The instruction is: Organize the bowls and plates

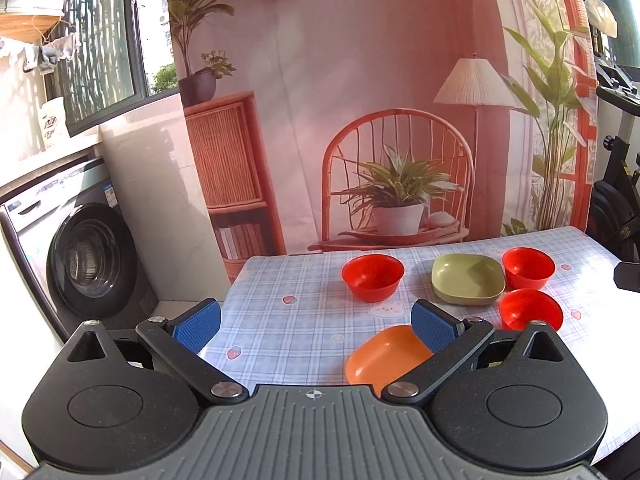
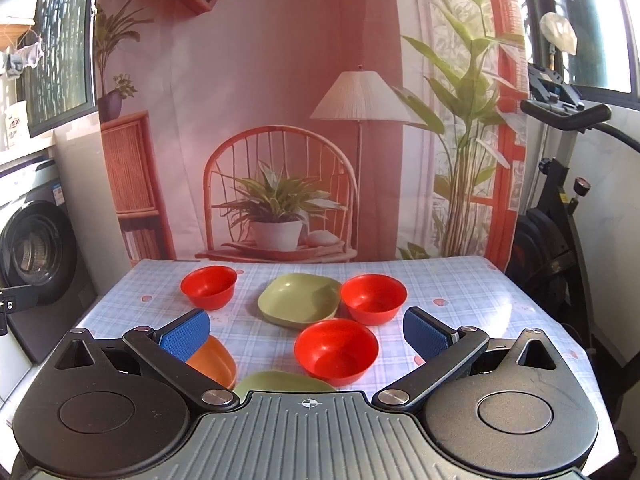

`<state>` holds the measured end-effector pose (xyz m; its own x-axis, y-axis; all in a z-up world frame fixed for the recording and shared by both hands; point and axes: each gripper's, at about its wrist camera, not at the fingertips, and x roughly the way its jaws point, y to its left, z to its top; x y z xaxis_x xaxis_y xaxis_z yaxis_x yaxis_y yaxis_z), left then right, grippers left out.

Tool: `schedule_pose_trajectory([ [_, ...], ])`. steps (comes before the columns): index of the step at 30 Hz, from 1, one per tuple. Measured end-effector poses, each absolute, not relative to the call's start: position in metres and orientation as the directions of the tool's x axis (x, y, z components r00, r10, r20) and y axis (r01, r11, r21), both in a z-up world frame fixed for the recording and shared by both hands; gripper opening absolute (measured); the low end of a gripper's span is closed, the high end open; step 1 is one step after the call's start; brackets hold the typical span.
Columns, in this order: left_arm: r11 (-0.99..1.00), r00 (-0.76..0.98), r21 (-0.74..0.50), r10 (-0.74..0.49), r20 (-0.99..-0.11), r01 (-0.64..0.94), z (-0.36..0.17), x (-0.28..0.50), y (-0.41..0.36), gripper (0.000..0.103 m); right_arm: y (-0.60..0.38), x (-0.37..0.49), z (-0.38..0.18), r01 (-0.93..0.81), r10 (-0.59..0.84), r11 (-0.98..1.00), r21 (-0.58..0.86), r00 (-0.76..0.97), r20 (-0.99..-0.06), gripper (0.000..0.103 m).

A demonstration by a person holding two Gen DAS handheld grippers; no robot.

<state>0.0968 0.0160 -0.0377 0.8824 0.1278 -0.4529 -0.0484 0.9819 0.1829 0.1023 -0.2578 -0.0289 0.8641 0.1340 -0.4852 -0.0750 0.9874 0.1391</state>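
a rectangular table covered with a pale blue checked cloth [image 2: 460,292] is seen in both wrist views, set in front of a large printed backdrop of a pink room with a wicker chair and lamp [image 2: 280,120]. a dark front-loading washing machine [image 1: 86,260] stands to the left of the table, and a black exercise bike [image 2: 560,208] to the right.

the left gripper [image 1: 316,326] is held above the near left part of the table, its blue-padded fingers [image 1: 198,326] spread wide with nothing between them. the right gripper [image 2: 306,330] is held over the near middle, its blue pads [image 2: 184,336] likewise wide apart and empty.

a green square plastic plate [image 2: 298,300] lies toward the far middle of the table. a second green plate [image 2: 280,380] is partly hidden at the near edge in the right wrist view. an orange square plastic plate [image 1: 384,356] lies near left, partly hidden behind the left gripper's right finger.

three red round plastic bowls are on the cloth: one far left [image 2: 209,287], one just right of the far green plate [image 2: 373,298], and one nearer, in front of that plate [image 2: 336,350]. all three stand upright and apart.
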Motion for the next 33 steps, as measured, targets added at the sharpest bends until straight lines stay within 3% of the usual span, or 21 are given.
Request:
schedule_pose_trajectory([
  [7,0.981,0.861,0.188,0.139,-0.489,-0.052,-0.058,0.154,0.024,0.101,-0.25,0.165,-0.052,-0.093,0.164,0.982,0.166,0.855,-0.493,0.103],
  [11,0.987,0.83,0.16,0.116,-0.545,-0.033,-0.074,0.179,0.029,0.092,-0.237,0.193,-0.071,-0.11,0.171,0.983,0.146,0.834,-0.524,0.103],
  [17,0.992,0.782,0.122,0.084,-0.618,-0.01,-0.108,0.202,0.034,0.086,-0.212,0.221,-0.106,-0.127,0.154,0.988,0.088,0.789,-0.595,0.101],
  [19,0.993,0.76,0.116,0.088,-0.644,-0.016,-0.121,0.214,0.037,0.081,-0.201,0.231,-0.121,-0.162,0.175,0.984,0.079,0.753,-0.635,0.083],
  [20,0.994,0.746,0.11,0.094,-0.659,-0.027,-0.126,0.219,0.04,0.081,-0.198,0.235,-0.126,-0.179,0.194,0.98,0.091,0.739,-0.646,0.08],
  [33,1.0,0.667,0.022,0.029,-0.745,-0.018,-0.163,0.239,0.05,0.069,-0.174,0.256,-0.165,-0.242,0.266,0.96,0.14,0.643,-0.718,0.064],
])
